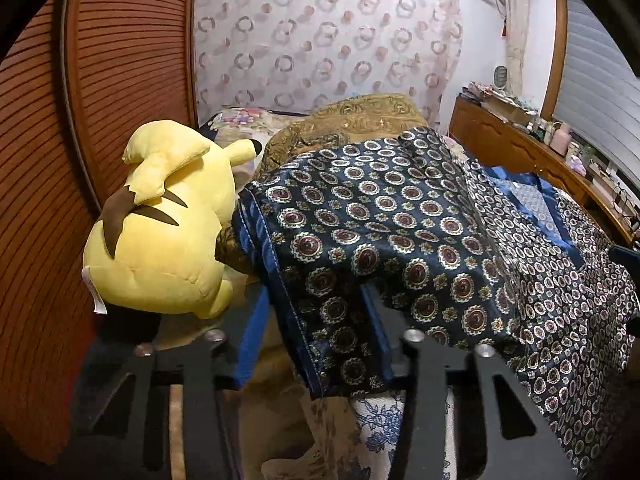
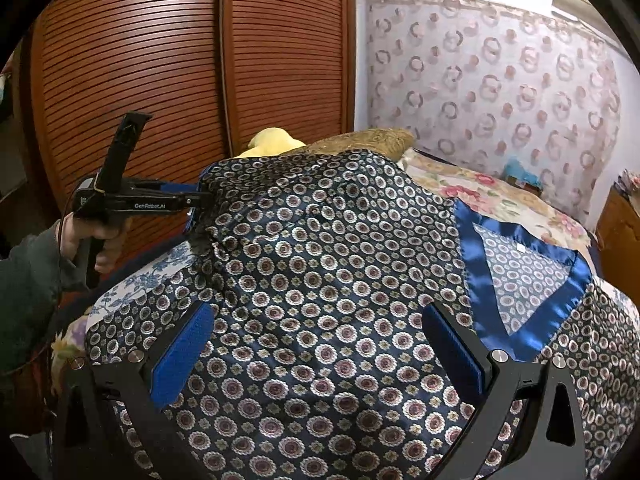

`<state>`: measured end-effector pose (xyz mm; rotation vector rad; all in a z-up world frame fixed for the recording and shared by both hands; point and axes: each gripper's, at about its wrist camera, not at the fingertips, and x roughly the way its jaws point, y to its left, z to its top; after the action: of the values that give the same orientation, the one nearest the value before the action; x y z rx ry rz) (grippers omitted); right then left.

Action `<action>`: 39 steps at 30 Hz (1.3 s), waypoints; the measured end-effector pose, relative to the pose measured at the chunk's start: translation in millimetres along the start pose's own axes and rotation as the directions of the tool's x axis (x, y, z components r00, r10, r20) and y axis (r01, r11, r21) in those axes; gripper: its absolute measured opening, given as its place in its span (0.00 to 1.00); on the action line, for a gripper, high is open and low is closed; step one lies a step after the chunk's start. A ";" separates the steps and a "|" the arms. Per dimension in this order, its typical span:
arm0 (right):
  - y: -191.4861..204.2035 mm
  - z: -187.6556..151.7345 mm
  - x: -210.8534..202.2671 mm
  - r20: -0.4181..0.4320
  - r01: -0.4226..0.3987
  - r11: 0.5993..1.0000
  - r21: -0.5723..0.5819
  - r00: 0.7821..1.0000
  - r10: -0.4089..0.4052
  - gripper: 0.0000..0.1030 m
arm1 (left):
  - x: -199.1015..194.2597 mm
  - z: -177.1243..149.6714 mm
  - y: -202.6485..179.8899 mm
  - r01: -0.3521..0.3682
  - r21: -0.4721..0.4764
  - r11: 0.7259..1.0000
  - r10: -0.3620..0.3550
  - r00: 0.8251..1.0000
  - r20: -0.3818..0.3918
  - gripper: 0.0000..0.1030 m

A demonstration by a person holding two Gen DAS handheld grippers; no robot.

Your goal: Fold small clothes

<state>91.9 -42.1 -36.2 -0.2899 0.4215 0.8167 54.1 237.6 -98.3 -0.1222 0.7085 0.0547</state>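
Note:
A dark navy satin top [image 2: 320, 264] with a round medallion print and a bright blue V-neck trim [image 2: 472, 248] lies spread over the bed. My left gripper [image 1: 314, 308] stands at its left corner, where the stitched hem [image 1: 280, 280] hangs between the blue pads. The cloth drapes over the right-hand finger [image 1: 378, 344], while the left-hand pad [image 1: 252, 340] stands clear of it. The right wrist view shows this gripper [image 2: 200, 200] at the raised corner, held by a hand [image 2: 80, 236]. My right gripper [image 2: 320, 340] hovers wide open over the top's middle, with nothing between its pads.
A yellow plush toy [image 1: 160, 232] lies just left of the garment, against the brown louvred wardrobe doors [image 1: 48, 160]. A gold patterned pillow [image 1: 360, 116] sits behind it. The floral bed sheet [image 2: 480, 192] shows at the back right. A cluttered wooden dresser [image 1: 520, 140] runs along the right.

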 end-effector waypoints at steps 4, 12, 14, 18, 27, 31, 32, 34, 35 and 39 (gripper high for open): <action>-8.6 -2.3 -4.6 -0.007 0.007 1.000 0.018 1.000 -0.007 1.00 | -2.4 -0.4 -0.9 0.036 0.004 0.999 -0.036 0.999 -0.002 0.06; -26.4 -7.2 -19.9 0.016 0.024 0.997 0.070 1.000 -0.026 1.00 | -46.6 16.6 -27.4 0.068 0.025 0.997 -0.070 0.992 0.108 0.03; -32.0 -7.1 -24.1 0.023 0.031 0.996 0.087 0.999 -0.033 1.00 | -52.9 27.6 -38.4 0.077 0.043 0.996 -0.082 0.989 0.126 0.03; -43.1 -7.8 -35.1 0.039 0.052 0.992 0.112 0.998 -0.057 1.00 | -64.9 51.6 -74.7 0.113 0.117 0.987 -0.132 0.978 0.163 0.03; -58.1 -17.7 -52.4 0.062 0.093 0.982 0.163 0.993 -0.104 1.00 | -53.3 71.4 -170.0 0.147 0.303 0.941 -0.197 0.970 0.141 0.05; -57.5 -22.5 -50.3 0.048 0.099 0.980 0.175 0.993 -0.109 1.00 | -45.7 67.2 -179.8 0.158 0.311 0.937 -0.201 0.973 0.110 0.20; -57.2 -23.5 -51.3 0.047 0.099 0.979 0.176 0.993 -0.109 1.00 | -44.4 65.5 -178.9 0.173 0.302 0.938 -0.211 0.972 0.099 0.23; -56.3 -25.0 -52.5 0.046 0.100 0.979 0.179 0.993 -0.110 1.00 | -44.9 63.0 -179.3 0.184 0.294 0.938 -0.219 0.972 0.091 0.34; -58.0 -24.5 -54.3 0.047 0.100 0.978 0.182 0.993 -0.110 1.00 | -46.5 61.6 -177.5 0.182 0.292 0.939 -0.217 0.972 0.092 0.36; -63.3 -25.7 -56.4 0.053 0.097 0.976 0.194 0.993 -0.109 1.00 | -49.9 60.1 -171.6 0.175 0.271 0.947 -0.205 0.975 0.090 0.40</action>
<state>98.8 -129.9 -26.8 -0.1059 0.4186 0.6764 70.8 74.9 -4.5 0.0659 0.5779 -0.2154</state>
